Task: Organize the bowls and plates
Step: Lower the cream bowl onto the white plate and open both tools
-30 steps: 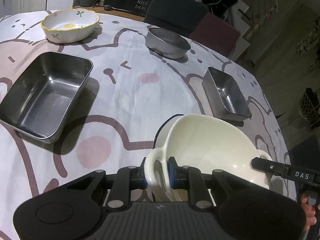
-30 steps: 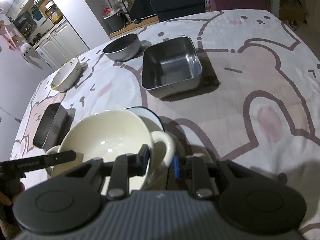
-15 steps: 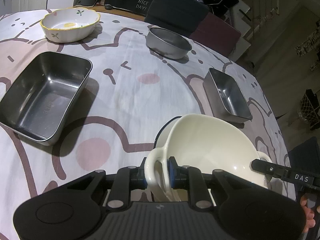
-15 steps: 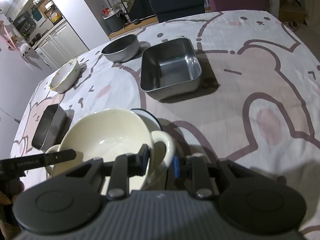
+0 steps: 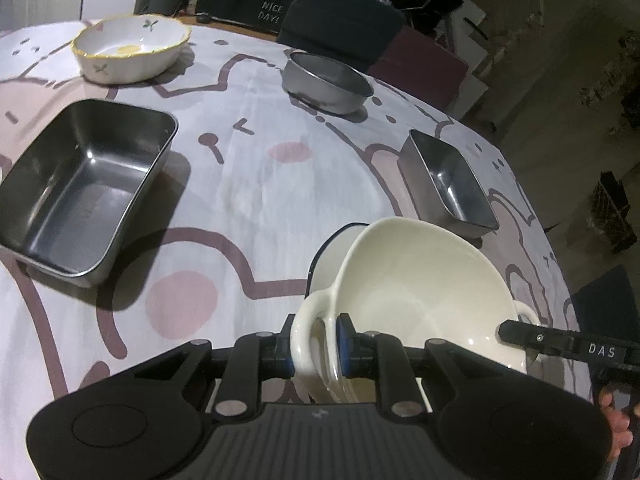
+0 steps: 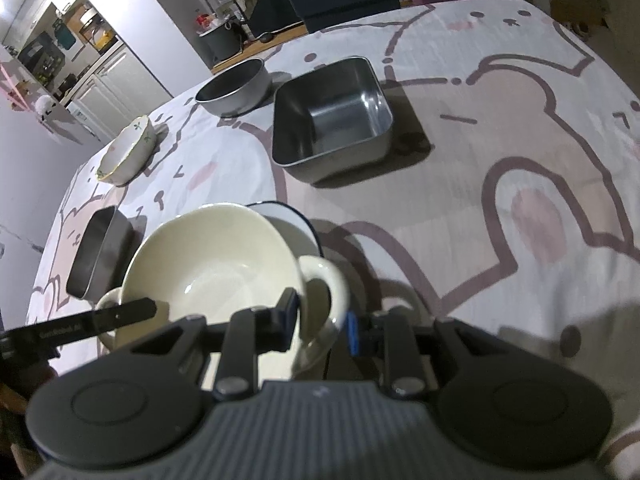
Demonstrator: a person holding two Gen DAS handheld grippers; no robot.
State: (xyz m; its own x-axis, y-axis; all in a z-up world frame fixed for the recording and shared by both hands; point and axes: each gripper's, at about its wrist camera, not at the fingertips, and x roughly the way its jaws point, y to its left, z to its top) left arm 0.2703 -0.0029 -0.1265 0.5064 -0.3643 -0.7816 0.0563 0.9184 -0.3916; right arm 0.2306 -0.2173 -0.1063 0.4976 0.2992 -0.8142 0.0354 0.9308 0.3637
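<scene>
Left wrist view showing two steel trays, one round tin (image 5: 326, 82), one floral bowl (image 5: 132, 53); left gripper (image 5: 316, 346) and right gripper (image 6: 320, 320) are each clamping a handle of the cream bowl (image 5: 424, 284), tilting above a blue-rimmed plate (image 6: 288, 220).

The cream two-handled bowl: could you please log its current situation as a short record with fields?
item: cream two-handled bowl
left gripper: shut on one handle
right gripper: shut on the other handle
beneath: blue-rimmed white plate
surface: patterned tablecloth
nearby: large steel tray, small steel tray, round metal pan, floral bowl
</scene>
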